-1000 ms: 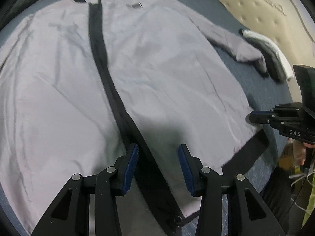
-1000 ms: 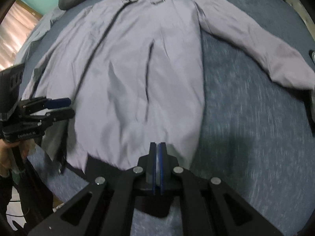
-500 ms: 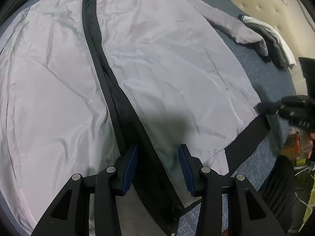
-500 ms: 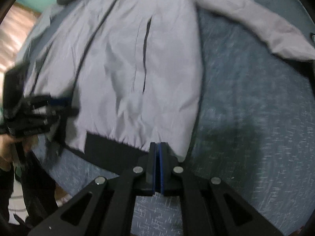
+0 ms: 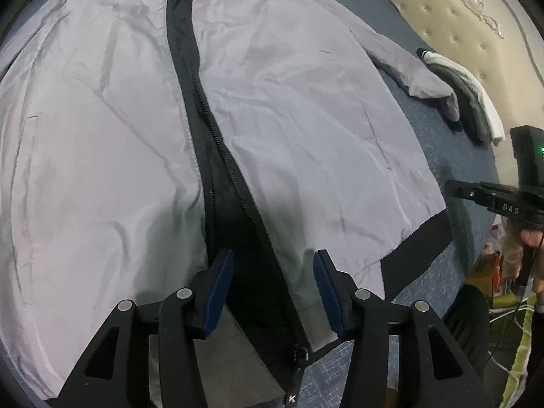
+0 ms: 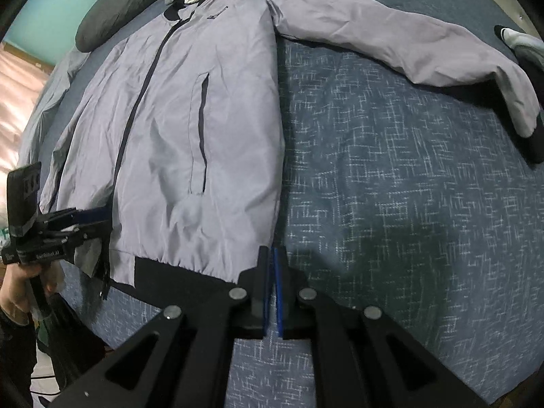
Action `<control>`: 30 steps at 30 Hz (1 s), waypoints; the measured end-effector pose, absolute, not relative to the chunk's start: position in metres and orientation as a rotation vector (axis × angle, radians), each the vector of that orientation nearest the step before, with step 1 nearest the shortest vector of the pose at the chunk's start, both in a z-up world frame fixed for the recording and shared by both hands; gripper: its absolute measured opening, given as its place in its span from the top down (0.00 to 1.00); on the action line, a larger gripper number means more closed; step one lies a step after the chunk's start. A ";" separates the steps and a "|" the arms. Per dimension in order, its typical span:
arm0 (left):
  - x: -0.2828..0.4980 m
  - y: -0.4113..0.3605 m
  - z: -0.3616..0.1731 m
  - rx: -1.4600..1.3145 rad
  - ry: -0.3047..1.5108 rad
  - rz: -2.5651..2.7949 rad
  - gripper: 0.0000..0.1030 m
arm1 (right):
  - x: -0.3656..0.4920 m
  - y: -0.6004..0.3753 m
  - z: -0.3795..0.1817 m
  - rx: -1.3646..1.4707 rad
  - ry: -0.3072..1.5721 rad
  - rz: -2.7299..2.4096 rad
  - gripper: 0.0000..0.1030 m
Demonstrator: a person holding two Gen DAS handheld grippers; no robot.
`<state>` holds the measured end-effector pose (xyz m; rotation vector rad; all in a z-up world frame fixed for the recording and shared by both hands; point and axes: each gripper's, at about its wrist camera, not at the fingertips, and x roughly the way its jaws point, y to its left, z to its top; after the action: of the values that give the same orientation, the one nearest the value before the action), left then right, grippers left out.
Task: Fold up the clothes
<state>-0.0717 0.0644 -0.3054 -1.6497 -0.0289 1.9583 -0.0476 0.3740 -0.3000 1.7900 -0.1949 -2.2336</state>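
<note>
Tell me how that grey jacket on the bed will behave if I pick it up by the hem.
The grey jacket will probably drape and sag: it lies flat with soft creases. Its sheen suggests a thin, slick shell, so it may slip between the fingers. The black hem band looks thicker, likely a surer grip. The spread sleeve should trail behind.

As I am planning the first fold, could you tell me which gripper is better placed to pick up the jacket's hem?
Probably the left gripper: open, straddling the zipper low on the jacket. The right gripper is almost shut at the hem corner.
</note>
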 end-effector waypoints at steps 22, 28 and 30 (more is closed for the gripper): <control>-0.072 0.066 -0.292 -1.599 -0.079 1.941 0.96 | -0.052 0.374 -0.299 1.787 -0.193 -2.229 0.97; -0.072 0.067 -0.302 -1.637 -0.053 1.945 0.96 | -0.054 0.376 -0.297 1.786 -0.225 -2.228 0.97; -0.071 0.066 -0.304 -1.645 -0.048 1.944 0.96 | -0.053 0.375 -0.295 1.774 -0.228 -2.223 0.97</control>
<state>-0.0714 0.0661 -0.3045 -1.6446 -0.0484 1.9437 -0.0533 0.3747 -0.2946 1.7738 -0.2278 -2.2233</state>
